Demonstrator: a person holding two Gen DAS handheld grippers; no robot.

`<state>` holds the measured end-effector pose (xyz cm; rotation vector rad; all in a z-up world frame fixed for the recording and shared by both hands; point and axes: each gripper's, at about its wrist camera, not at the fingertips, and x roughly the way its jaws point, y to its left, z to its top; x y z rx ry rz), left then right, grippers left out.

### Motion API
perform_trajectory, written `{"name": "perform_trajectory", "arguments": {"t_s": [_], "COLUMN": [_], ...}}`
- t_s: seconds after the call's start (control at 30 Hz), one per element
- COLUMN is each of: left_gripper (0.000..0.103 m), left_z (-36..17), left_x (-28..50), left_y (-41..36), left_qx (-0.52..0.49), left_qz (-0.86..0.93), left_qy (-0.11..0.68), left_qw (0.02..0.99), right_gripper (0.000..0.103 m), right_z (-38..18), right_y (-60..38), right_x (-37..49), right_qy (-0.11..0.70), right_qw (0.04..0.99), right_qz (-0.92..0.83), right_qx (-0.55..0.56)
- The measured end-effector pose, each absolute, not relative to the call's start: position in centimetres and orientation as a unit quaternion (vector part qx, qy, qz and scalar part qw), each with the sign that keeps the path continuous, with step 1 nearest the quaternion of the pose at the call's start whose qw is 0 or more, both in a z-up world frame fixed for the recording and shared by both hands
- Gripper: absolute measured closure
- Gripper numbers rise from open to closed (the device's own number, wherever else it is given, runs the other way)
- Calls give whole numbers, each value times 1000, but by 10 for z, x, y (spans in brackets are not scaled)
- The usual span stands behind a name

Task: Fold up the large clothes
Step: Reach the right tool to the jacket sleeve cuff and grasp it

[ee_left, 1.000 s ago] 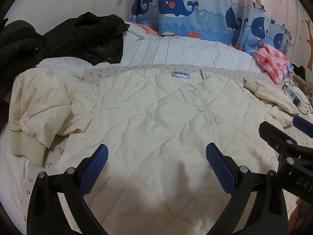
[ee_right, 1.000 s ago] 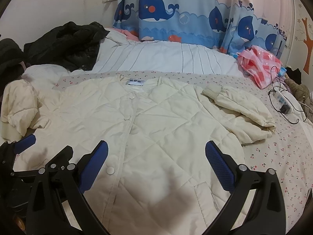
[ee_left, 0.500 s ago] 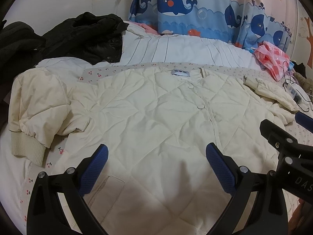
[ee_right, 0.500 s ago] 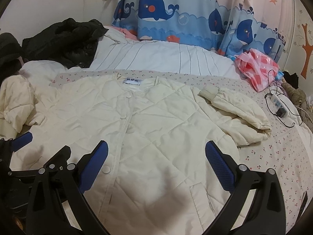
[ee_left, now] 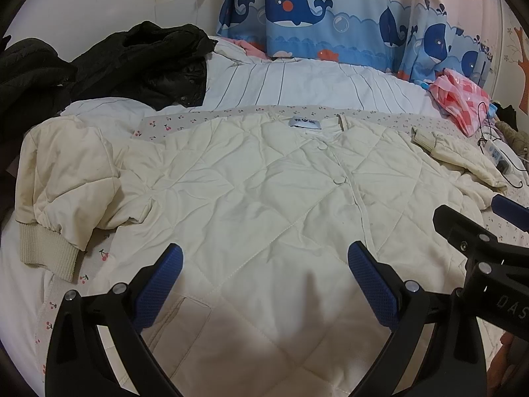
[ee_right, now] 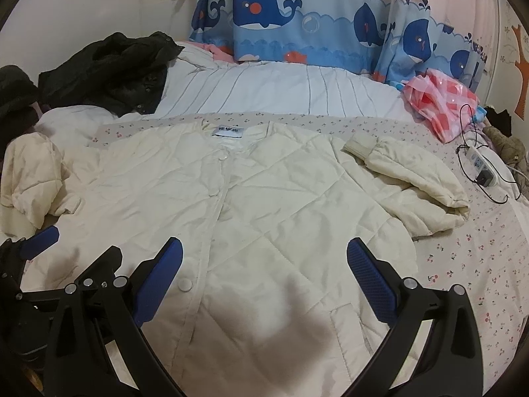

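A cream quilted jacket lies front up and buttoned on the bed, collar toward the curtain. Its left sleeve is bunched up with the ribbed cuff near the bed edge. Its right sleeve is folded back on itself, cuff toward the collar. My left gripper hovers open over the lower left of the jacket, holding nothing. Over the lower right of the jacket my right gripper is open too and holds nothing. Each gripper shows at the edge of the other's view.
Black coats are piled at the back left. A striped white quilt lies behind the jacket. A pink checked bag and a power strip with cables sit at the right. A whale curtain hangs behind.
Both grippers stay open. The views have shifted slightly, the right one drifting forward and a bit left over the jacket. The jacket has not moved.
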<state>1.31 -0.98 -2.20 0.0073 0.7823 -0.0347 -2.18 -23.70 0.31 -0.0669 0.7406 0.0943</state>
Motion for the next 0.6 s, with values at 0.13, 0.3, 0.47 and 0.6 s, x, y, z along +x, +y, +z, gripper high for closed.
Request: {"name": "perform_trajectory", "arguments": {"t_s": [0.13, 0.3, 0.47, 0.6], "left_gripper": [7, 7, 7, 7], "left_z": [-22, -22, -23, -25], "left_x": [13, 14, 16, 23], "left_y": [-10, -9, -5, 6], "left_qx": [3, 4, 3, -4], "left_qz": [-17, -16, -11, 4], "left_qy": [381, 382, 386, 401], "left_qw": [924, 924, 922, 916], "right_gripper": [7, 7, 7, 7], "right_z": [2, 2, 11, 41], "right_y": [-238, -238, -239, -279], "right_x": [-21, -20, -16, 11], "right_qy": [366, 364, 342, 299], "right_qw": [929, 929, 936, 944], "right_qz": [51, 51, 27, -35], "right_qx": [-26, -27, -74, -137]}}
